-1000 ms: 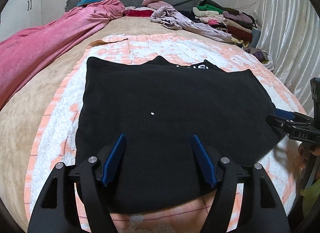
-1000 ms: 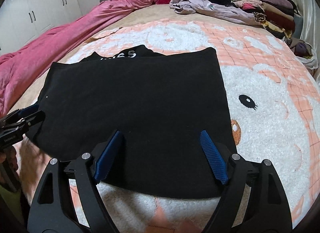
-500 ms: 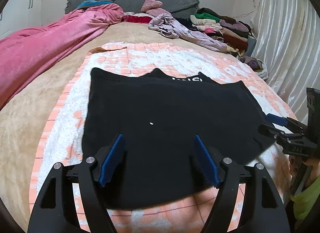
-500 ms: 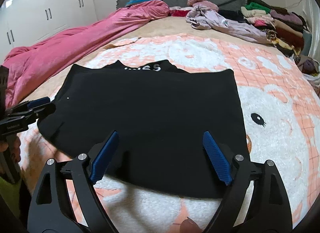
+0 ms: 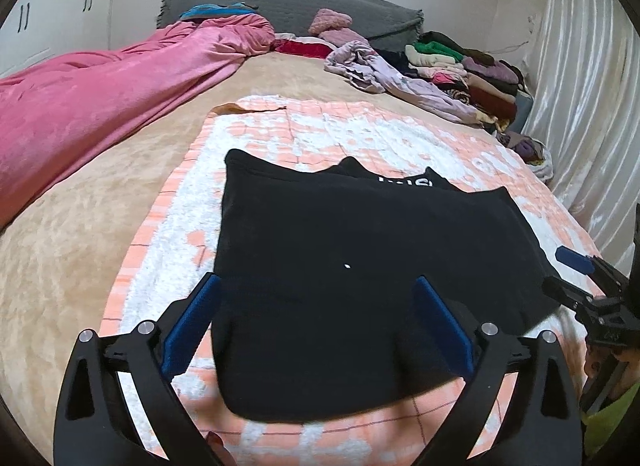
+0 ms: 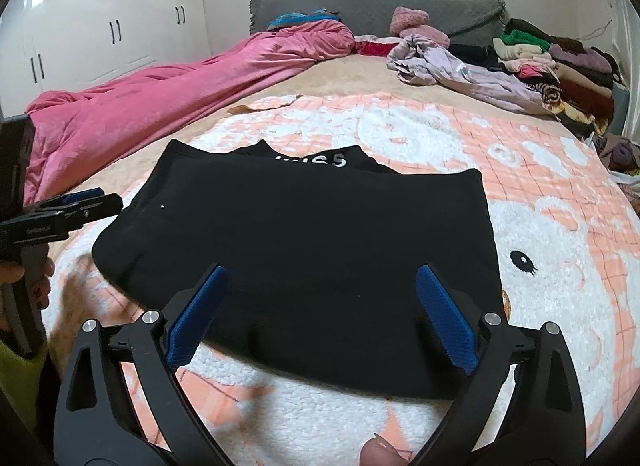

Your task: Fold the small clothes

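Observation:
A black garment [image 5: 360,266] with white lettering at its far edge lies folded flat on the peach-and-white fluffy blanket [image 5: 168,266]. My left gripper [image 5: 316,280] hovers over its near left part, jaws wide and still opening, with nothing pinched between the blue pads. My right gripper [image 6: 322,268] hangs over the garment [image 6: 312,234] near its front right part, also wide and opening, its pads clear of the cloth. Each gripper shows in the other's view: the right gripper [image 5: 556,270] at the garment's right edge, the left gripper [image 6: 110,197] at its left edge.
A pink duvet [image 5: 100,105] runs along the left of the bed. A lilac garment [image 6: 472,73] and a stack of folded clothes [image 6: 560,65] lie at the far right by the grey headboard [image 6: 360,5]. White wardrobes [image 6: 100,25] stand left, a curtain [image 5: 580,105] right.
Both grippers have lifted and drawn back from the black garment while their jaws widened. The garment stays flat on the blanket.

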`<state>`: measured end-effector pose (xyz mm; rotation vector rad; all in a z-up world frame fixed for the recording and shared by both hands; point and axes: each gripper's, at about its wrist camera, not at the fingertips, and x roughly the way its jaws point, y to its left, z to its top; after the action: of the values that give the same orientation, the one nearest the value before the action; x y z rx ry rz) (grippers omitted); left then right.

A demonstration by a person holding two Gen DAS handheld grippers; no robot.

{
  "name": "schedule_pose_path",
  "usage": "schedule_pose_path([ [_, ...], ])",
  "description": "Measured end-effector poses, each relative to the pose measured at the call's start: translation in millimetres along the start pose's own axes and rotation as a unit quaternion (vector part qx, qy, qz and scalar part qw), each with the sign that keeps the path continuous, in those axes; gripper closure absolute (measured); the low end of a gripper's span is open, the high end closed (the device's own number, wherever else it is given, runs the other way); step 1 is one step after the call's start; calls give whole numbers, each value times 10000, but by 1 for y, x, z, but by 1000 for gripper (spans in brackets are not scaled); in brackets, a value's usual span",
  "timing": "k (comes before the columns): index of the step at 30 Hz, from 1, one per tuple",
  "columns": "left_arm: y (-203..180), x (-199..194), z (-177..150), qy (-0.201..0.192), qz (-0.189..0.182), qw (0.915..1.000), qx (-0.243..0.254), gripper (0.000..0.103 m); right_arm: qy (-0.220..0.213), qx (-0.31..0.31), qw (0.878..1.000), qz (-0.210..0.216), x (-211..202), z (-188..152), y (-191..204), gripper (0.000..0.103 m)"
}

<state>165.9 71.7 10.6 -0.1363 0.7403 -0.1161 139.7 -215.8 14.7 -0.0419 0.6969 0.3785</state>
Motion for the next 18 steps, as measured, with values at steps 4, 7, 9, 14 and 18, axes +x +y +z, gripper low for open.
schedule_pose_path([
  [4,3,0,1,6,63,10000,-28,6,-54,-22,10000,12,-2,1,3,9],
  [7,5,-1,2,-14,96,9999,-49,6,-94,-36,9999,26,-3,1,5,9],
  [9,7,-2,3,-30,136,9999,-57,6,-99,-53,9999,40,-4,1,7,9],
  [14,13,-3,5,-52,244,9996,-106,6,-147,-148,9997,144,-7,0,16,9],
  [18,20,-2,6,-51,383,9992,-139,6,-172,-298,9992,220,-8,0,26,9],
])
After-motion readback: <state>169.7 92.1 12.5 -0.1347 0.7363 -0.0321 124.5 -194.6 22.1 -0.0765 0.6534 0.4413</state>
